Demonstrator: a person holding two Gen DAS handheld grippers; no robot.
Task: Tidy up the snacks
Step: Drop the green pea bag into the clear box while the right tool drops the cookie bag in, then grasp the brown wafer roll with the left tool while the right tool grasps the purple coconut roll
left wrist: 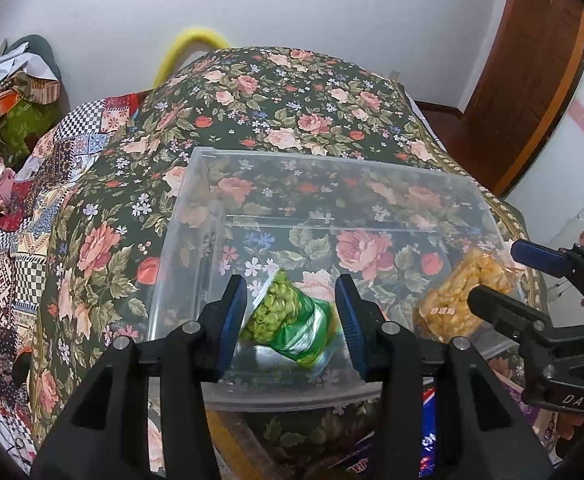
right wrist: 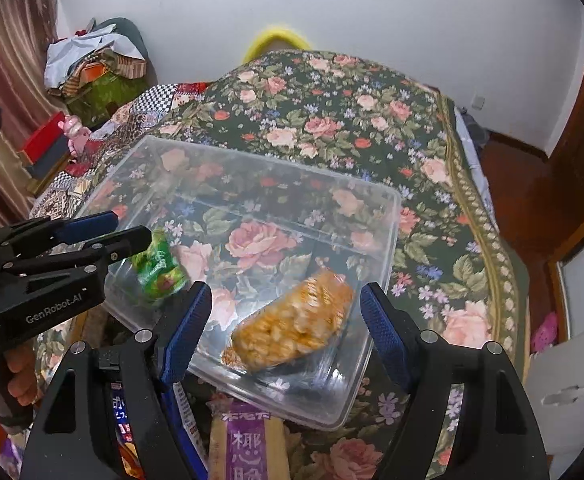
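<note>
**Two snack packets inside the clear tub**

A crinkly green foil packet of green peas (left wrist: 292,320) lies tilted near the left front corner of the clear, smooth-walled rectangular plastic tub (left wrist: 196,216). A transparent pouch of knobbly orange-yellow puffed snacks (right wrist: 292,322) lies slanted near the tub's right front corner, well apart from the green packet. The tub stands on a bed covered by a dark green quilt printed with pink roses (right wrist: 331,112).

The left hand-held gripper (left wrist: 292,316) hangs above the green packet with its ribbed blue pads spread, not touching it. The right hand-held gripper (right wrist: 288,328) is spread wide either side of the orange pouch, pads clear of it.

Just in front of the tub lie a purple-and-tan packet with printed characters (right wrist: 248,448) and a blue wrapper (left wrist: 427,432).
</note>
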